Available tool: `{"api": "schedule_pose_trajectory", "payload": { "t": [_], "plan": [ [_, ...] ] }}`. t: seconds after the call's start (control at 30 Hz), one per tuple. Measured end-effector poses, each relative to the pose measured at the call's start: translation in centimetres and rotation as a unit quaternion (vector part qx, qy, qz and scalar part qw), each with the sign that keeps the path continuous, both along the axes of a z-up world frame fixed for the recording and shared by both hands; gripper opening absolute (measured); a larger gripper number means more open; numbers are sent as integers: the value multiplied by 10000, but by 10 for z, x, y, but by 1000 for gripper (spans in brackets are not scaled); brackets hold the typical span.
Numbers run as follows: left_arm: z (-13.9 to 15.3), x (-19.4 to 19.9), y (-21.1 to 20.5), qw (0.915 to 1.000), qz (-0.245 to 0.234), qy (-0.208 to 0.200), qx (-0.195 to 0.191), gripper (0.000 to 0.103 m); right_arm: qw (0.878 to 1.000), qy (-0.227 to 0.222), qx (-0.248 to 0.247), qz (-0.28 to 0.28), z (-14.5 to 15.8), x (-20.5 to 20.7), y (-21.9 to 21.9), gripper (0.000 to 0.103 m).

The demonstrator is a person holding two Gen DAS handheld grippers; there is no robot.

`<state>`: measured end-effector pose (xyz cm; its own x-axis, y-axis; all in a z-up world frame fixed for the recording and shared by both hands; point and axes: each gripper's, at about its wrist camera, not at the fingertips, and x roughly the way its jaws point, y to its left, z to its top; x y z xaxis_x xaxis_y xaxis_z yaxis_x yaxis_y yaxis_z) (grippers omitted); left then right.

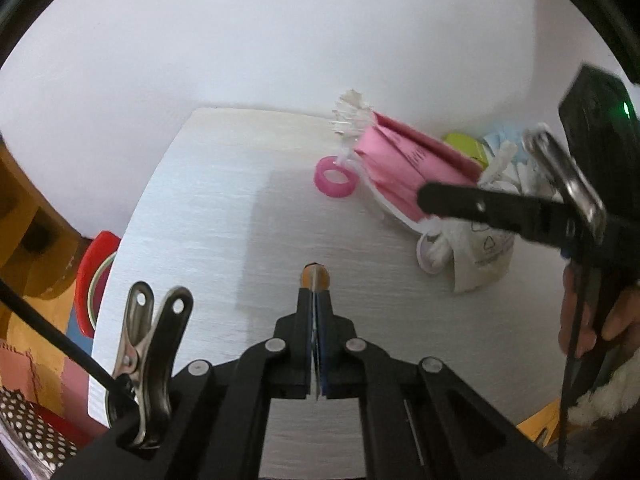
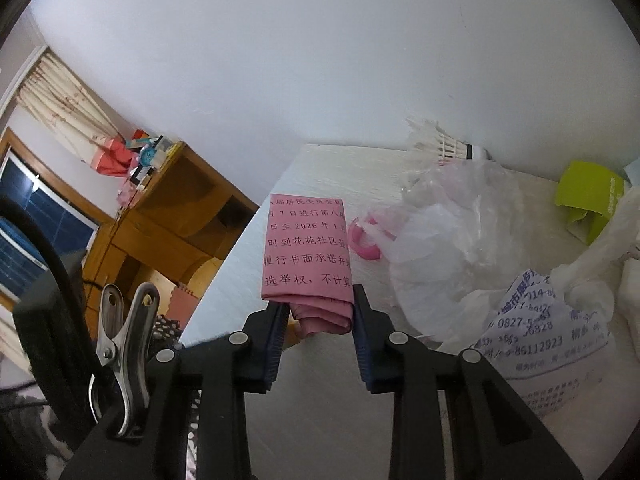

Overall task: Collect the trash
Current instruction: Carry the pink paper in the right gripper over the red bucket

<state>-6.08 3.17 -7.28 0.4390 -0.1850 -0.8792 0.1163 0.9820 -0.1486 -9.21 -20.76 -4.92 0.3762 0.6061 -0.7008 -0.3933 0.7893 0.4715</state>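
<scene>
The pale wood-grain desk [image 1: 208,208] is taken as the landmark; its bare near half lies under both claws, while the litter is heaped at its far right corner against the white wall. Largest in that heap is a crumpled clear plastic bag [image 2: 444,248], probably meant as the sack for the rubbish, with a printed white plastic bag [image 2: 548,344] beside it and a lime-green cardboard box [image 2: 588,196] behind. A folded pink printed paper sheet [image 2: 308,248] is held clear of the desk surface by the right claw [image 2: 320,312], whose jaws are closed partway onto its folded end, seemingly so it can be carried to the bag. A white feathered shuttlecock [image 2: 444,144] rests by the wall, and a small pink tape ring [image 1: 335,179] lies just left of the heap. The left claw [image 1: 316,292] is fully closed on a small orange-brown scrap [image 1: 315,273], pinched thin at the tips.
</scene>
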Motion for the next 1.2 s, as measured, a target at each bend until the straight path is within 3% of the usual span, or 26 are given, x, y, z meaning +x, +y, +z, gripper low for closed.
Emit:
{"api": "schedule_pose_trajectory", "payload": {
  "t": [0.1,0.4,0.7,1.2],
  "plan": [
    [0,1,4,9999,66,19,-102,2,9999,113,-27,-84,-4,-5,-4,30],
    [37,-1,21,9989,298,-248,-252,2,9996,1,208,-164,13,-21,-11,30],
    [71,5,49,9968,602,-517,37,2,9996,-132,239,97,27,-12,23,30],
    [77,7,80,9940,901,-502,352,2,9976,-303,308,534,39,-18,64,30]
  ]
}}
